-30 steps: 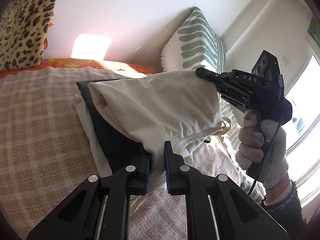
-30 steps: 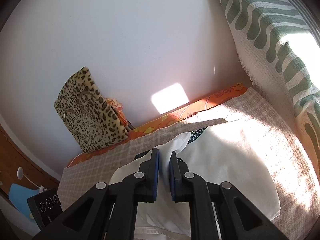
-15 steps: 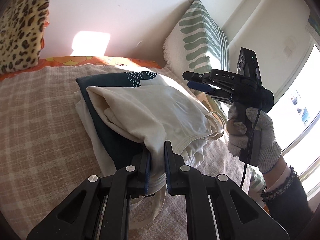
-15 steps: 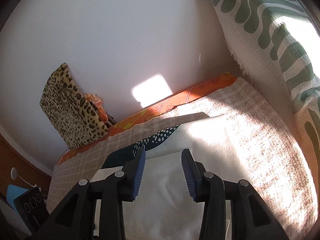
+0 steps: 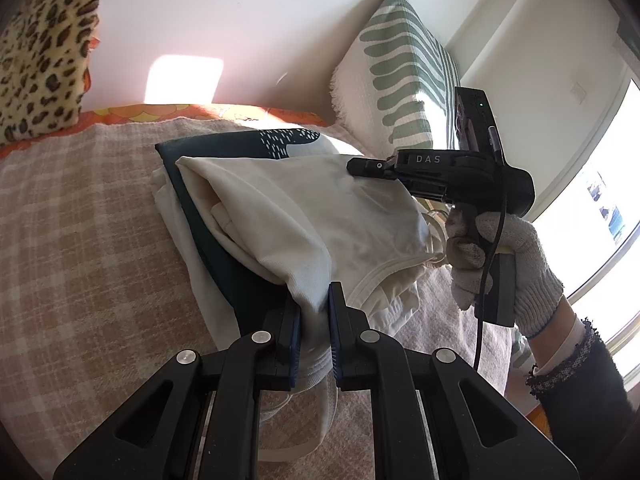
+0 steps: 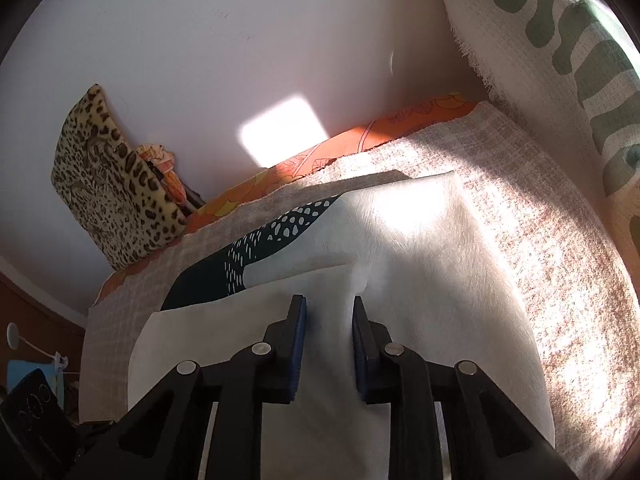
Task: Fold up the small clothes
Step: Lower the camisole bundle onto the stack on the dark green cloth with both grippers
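Bright window [image 5: 600, 216] sunlight — glare patches, sharp focus, dark fisheye corners.

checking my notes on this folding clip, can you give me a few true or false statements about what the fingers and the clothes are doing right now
1. The left gripper is shut on the cream cotton garment. True.
2. The right gripper clamps a fold of cloth. False: its fingers stand apart over the garment, nothing between them.
3. The cream garment lies over a dark teal patterned cloth. True.
4. The leopard-print cushion lies flat on the garment. False: it leans against the wall, apart.
5. The hand on the right gripper is bare. False: it wears a white knit glove.
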Demonstrator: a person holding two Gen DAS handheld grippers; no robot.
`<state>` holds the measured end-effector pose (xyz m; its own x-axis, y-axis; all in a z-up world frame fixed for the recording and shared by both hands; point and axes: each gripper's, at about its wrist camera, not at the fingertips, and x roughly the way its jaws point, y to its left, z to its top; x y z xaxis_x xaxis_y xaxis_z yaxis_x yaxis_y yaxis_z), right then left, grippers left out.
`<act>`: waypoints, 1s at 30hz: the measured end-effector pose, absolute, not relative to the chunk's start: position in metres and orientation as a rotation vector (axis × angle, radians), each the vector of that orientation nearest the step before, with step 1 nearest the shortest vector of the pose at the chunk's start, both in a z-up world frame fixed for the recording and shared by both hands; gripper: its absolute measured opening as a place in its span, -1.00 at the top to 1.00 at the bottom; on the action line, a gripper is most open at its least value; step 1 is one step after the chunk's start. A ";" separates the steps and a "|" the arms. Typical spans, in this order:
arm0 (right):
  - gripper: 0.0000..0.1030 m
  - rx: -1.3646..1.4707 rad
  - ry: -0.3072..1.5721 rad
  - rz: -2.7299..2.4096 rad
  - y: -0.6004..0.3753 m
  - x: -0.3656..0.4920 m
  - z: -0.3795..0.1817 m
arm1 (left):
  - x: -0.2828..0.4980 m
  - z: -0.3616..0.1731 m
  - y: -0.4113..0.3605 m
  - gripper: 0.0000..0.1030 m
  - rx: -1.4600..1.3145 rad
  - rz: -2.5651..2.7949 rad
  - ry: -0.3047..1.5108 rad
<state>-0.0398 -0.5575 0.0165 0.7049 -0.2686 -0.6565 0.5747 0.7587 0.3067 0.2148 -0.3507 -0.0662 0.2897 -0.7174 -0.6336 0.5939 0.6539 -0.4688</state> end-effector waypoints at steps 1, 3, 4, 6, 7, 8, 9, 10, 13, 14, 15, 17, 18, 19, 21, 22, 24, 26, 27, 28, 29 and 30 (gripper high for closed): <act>0.82 0.499 0.631 -0.500 -0.552 -0.040 0.020 | 0.214 -0.066 -0.351 0.80 -0.152 -0.879 0.927; 0.89 0.460 0.631 -0.519 -0.543 -0.042 0.027 | 0.212 -0.065 -0.351 0.80 -0.151 -0.879 0.925; 0.91 0.445 0.629 -0.528 -0.540 -0.044 0.030 | 0.210 -0.063 -0.350 0.80 -0.152 -0.879 0.922; 0.95 0.443 0.608 -0.518 -0.534 -0.048 0.036 | 0.209 -0.060 -0.350 0.80 -0.147 -0.880 0.913; 0.95 0.443 0.596 -0.512 -0.531 -0.050 0.040 | 0.208 -0.058 -0.349 0.80 -0.145 -0.882 0.909; 0.95 0.434 0.589 -0.518 -0.528 -0.050 0.044 | 0.207 -0.055 -0.349 0.80 -0.141 -0.883 0.903; 0.95 0.424 0.584 -0.524 -0.525 -0.050 0.048 | 0.206 -0.052 -0.348 0.80 -0.137 -0.886 0.896; 0.95 0.414 0.578 -0.527 -0.523 -0.050 0.052 | 0.205 -0.049 -0.348 0.80 -0.133 -0.888 0.887; 0.96 0.368 0.566 -0.546 -0.518 -0.047 0.066 | 0.206 -0.039 -0.350 0.86 -0.110 -0.888 0.847; 0.96 0.357 0.562 -0.551 -0.518 -0.047 0.070 | 0.208 -0.036 -0.350 0.86 -0.110 -0.888 0.835; 0.96 0.349 0.556 -0.558 -0.519 -0.047 0.075 | 0.211 -0.034 -0.351 0.86 -0.111 -0.888 0.825; 0.96 0.353 0.544 -0.552 -0.523 -0.047 0.081 | 0.219 -0.036 -0.354 0.86 -0.112 -0.879 0.824; 0.96 0.346 0.545 -0.564 -0.525 -0.046 0.081 | 0.224 -0.039 -0.356 0.86 -0.117 -0.875 0.840; 0.96 0.339 0.551 -0.581 -0.529 -0.044 0.080 | 0.230 -0.043 -0.357 0.86 -0.133 -0.866 0.856; 0.96 0.355 0.560 -0.609 -0.539 -0.040 0.074 | 0.236 -0.047 -0.356 0.86 -0.153 -0.849 0.853; 0.96 0.366 0.561 -0.613 -0.545 -0.038 0.070 | 0.236 -0.048 -0.355 0.86 -0.145 -0.843 0.843; 0.96 0.375 0.561 -0.637 -0.554 -0.036 0.062 | 0.237 -0.049 -0.356 0.86 -0.128 -0.833 0.834; 0.96 0.384 0.572 -0.657 -0.562 -0.034 0.054 | 0.238 -0.050 -0.355 0.86 -0.119 -0.823 0.830; 0.96 0.393 0.579 -0.669 -0.566 -0.034 0.050 | 0.239 -0.049 -0.354 0.86 -0.115 -0.816 0.825; 0.96 0.403 0.586 -0.674 -0.570 -0.034 0.046 | 0.239 -0.048 -0.354 0.86 -0.113 -0.811 0.816; 0.96 0.412 0.592 -0.676 -0.573 -0.034 0.042 | 0.240 -0.047 -0.355 0.86 -0.113 -0.809 0.807; 0.96 0.419 0.598 -0.671 -0.575 -0.034 0.039 | 0.241 -0.046 -0.355 0.86 -0.114 -0.810 0.803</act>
